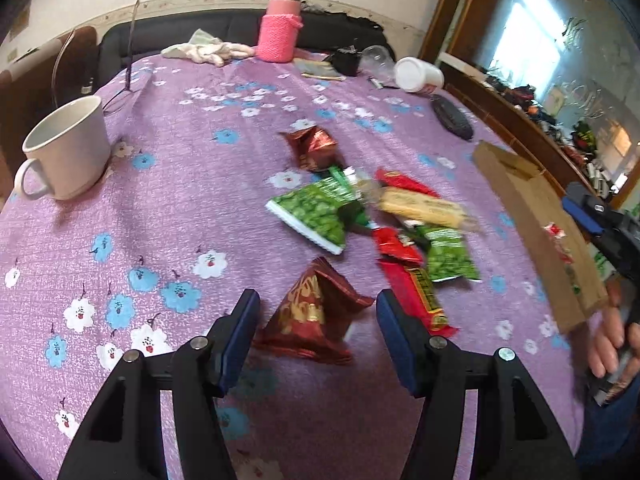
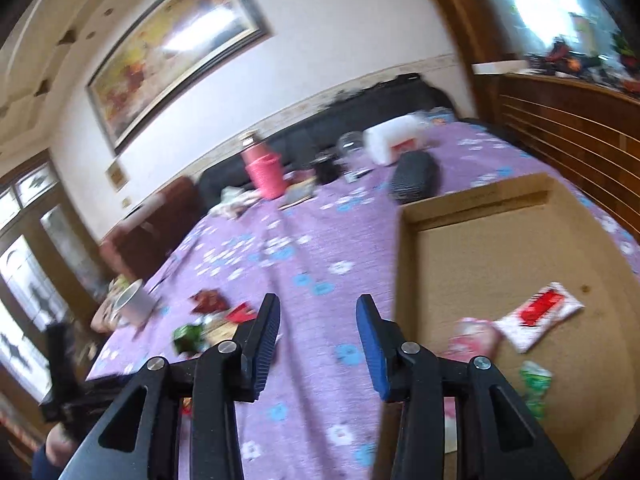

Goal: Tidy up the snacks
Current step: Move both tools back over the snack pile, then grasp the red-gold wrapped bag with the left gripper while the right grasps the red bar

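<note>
Desk point(image 1: 168, 208) under a purple floral cloth; cardboard box point(image 2: 500, 256) just right of the right gripper point(image 2: 318, 344), whose jaws stand apart on nothing. Inside it lie a few packets (three, perhaps; blurred). Loose snack pile point(image 1: 384, 216) ahead of the left gripper point(image 1: 316, 340), whose released jaws flank the dark red pyramid packet point(image 1: 316, 316) without pressing it. Risk: the crinkled foil may slip or crush as the jaws close, and the red bar point(image 1: 416, 292) beside the right jaw could be caught too.
</note>
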Motion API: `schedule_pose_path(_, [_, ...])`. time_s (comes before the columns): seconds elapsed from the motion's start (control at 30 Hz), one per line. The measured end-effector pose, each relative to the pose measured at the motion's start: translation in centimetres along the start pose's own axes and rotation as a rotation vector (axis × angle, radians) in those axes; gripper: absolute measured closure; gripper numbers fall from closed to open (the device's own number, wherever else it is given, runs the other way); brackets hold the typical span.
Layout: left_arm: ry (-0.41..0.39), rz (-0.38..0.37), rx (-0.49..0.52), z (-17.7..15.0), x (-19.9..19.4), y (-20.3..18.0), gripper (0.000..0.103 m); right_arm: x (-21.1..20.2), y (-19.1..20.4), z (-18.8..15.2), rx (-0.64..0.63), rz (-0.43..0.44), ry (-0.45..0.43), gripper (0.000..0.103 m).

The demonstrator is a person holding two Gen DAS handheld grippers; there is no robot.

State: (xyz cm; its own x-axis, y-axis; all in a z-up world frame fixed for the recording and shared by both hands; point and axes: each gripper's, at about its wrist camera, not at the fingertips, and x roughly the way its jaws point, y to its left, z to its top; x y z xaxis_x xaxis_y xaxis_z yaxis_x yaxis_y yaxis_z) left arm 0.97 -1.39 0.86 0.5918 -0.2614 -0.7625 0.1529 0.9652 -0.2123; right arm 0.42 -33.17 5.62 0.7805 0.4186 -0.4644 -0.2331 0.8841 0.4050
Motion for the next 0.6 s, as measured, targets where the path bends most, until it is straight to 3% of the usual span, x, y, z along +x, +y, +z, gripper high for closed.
schedule_pose_path(0.07, [-0.019,0.007,-0.001,-0.1,-0.1,0.1,0.057,0.4,1.1,-0.4,-0.040,0.039,0.026,0.056])
schedule_pose_path(0.2, [-0.042,-0.018,-0.041,-0.1,-0.2,1.0,0.062,1.6,3.1,-1.4,-0.098,0.133,0.095,0.055])
schedule_pose_path(0.37, [-0.088,-0.039,-0.094,-0.1,-1.1,2.0,0.065,3.4,6.5,-2.8,-0.090,0.215,0.254,0.055])
schedule_pose_path(0.6, [-0.118,-0.033,-0.143,-0.3,-1.7,3.0,0.066,6.7,11.1,-4.7,-0.106,0.165,0.421,0.055])
